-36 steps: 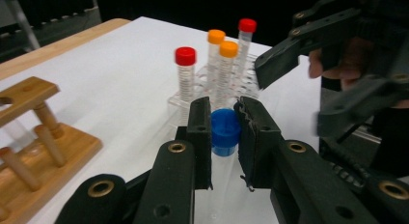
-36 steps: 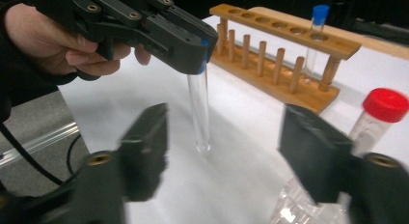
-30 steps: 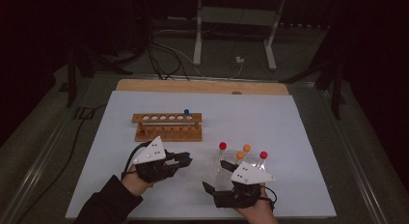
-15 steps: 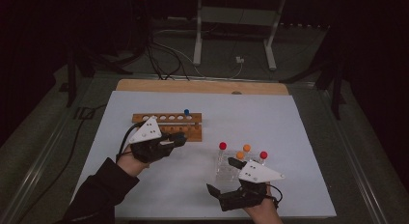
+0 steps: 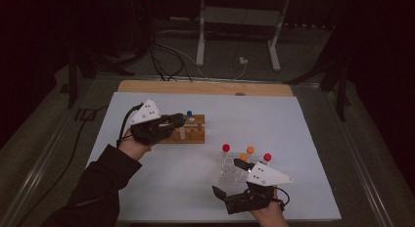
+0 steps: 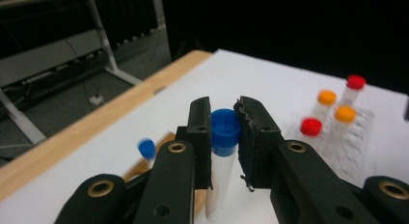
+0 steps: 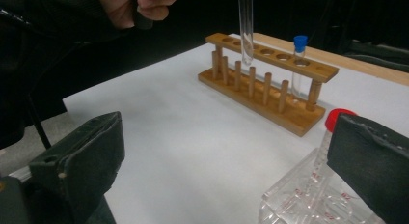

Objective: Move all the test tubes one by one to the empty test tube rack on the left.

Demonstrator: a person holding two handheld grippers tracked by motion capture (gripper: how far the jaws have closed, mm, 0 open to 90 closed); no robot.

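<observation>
My left gripper [image 5: 178, 122] is shut on a clear tube with a blue cap [image 6: 225, 130], held upright over the left part of the wooden rack [image 5: 195, 135]. In the right gripper view the held tube's [image 7: 246, 26] round bottom hangs just above the wooden rack's [image 7: 270, 84] top holes. A second blue-capped tube [image 5: 189, 113] stands in that rack toward its right end. My right gripper [image 5: 228, 178] is open, its jaws wide apart beside the clear plastic rack [image 5: 230, 170], nothing between them.
The clear rack [image 6: 354, 147] holds several tubes with red [image 5: 225, 147] and orange [image 5: 250, 149] caps. A white sheet [image 5: 293, 124] covers the table, with a wooden strip [image 5: 205, 87] along the far edge. Cables and a metal stand lie beyond.
My left gripper has moved away from the person, from the middle of the sheet to over the wooden rack. The right gripper has stayed by the clear rack, drawn slightly back.
</observation>
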